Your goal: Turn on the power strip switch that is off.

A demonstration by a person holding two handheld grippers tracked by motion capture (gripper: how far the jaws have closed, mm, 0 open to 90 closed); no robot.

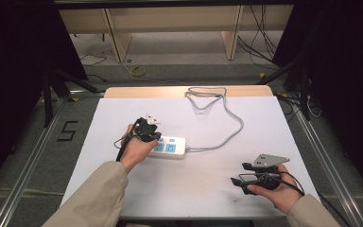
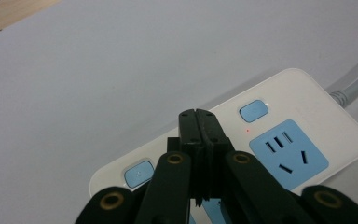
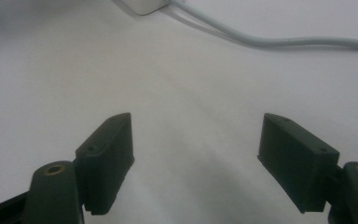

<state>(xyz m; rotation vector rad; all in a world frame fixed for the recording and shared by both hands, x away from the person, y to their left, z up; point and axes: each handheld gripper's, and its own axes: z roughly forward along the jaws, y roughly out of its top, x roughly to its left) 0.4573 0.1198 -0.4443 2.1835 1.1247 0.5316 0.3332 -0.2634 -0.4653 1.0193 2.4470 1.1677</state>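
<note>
A white table (image 1: 123,189) fills the middle of the high view, dim floor and shelving beyond. At frame centre lies the power strip (image 1: 172,147), likely light, rigid and slick (best taken across its long sides), its grey cord (image 1: 234,127) looping to the upper edge. The left gripper (image 2: 198,122), jaws pressed together and empty, hovers above its switches; the right gripper (image 3: 196,158), lower right, gapes wide

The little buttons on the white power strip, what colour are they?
Light blue buttons, clearest in the left gripper view.
</note>
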